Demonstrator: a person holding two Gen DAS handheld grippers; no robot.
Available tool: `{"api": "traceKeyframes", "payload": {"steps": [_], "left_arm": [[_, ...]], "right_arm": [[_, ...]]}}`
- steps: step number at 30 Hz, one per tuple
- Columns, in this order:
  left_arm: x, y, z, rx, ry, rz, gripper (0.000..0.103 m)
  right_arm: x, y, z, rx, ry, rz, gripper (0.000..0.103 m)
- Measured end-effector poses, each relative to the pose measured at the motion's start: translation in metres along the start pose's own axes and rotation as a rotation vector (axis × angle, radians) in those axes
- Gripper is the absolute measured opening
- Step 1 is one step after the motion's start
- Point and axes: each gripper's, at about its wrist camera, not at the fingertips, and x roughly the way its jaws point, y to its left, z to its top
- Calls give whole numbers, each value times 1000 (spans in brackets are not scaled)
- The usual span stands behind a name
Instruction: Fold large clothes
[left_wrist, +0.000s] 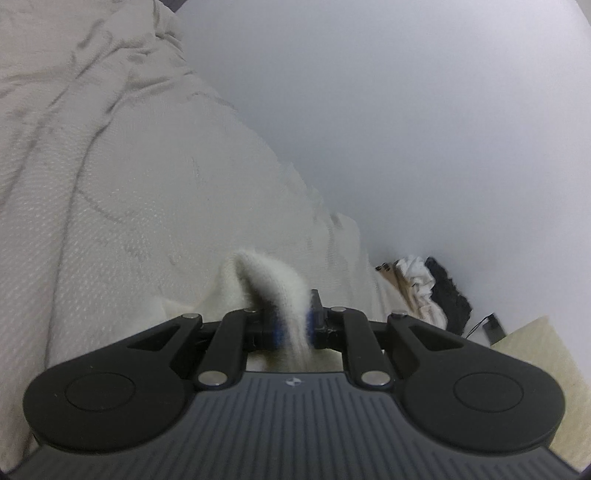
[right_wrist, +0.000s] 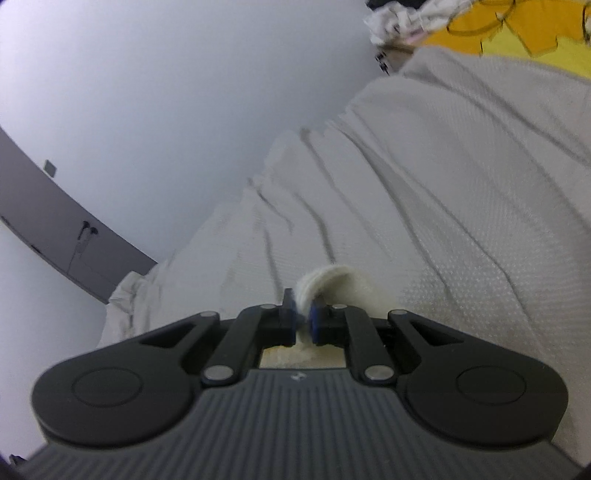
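A large cream-white knitted garment (left_wrist: 122, 192) fills the left of the left wrist view, stretched and creased. My left gripper (left_wrist: 293, 321) is shut on a fuzzy bunched edge of this garment (left_wrist: 273, 280), which rises in a hump between the blue pads. In the right wrist view the same garment (right_wrist: 424, 184) spreads across the right side in long folds. My right gripper (right_wrist: 303, 314) is shut on a small rolled edge of the garment (right_wrist: 325, 277). Both grippers point somewhat downward.
A plain white surface (left_wrist: 406, 129) lies beyond the garment. A heap of white and black clothes (left_wrist: 432, 288) sits at the far right in the left wrist view. Yellow cloth (right_wrist: 517, 40) and crumpled white fabric (right_wrist: 395, 18) sit at the top right in the right wrist view. A grey band (right_wrist: 55, 218) crosses the left.
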Motion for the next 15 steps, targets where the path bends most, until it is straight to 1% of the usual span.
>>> {"api": "traceKeyframes", "payload": {"steps": [3,6,8,12,15], "left_arm": [[27,17,3,-6,17,34,16],[48,24,3,33,27,52,16],[59,30,4,37,49,69,17],[71,43,7,7,68,64,18],[70,41,6,13,63,60,19]], "right_arm": [[25,-10,-5,5,8,-21,10],[42,-16,-15,-24,15,-56,10],[54,-20,-19,-24,28,-72,10],[70,-29,-22,-14,61,-71,11],[71,-31,-23,-5,70,-60,12]]}}
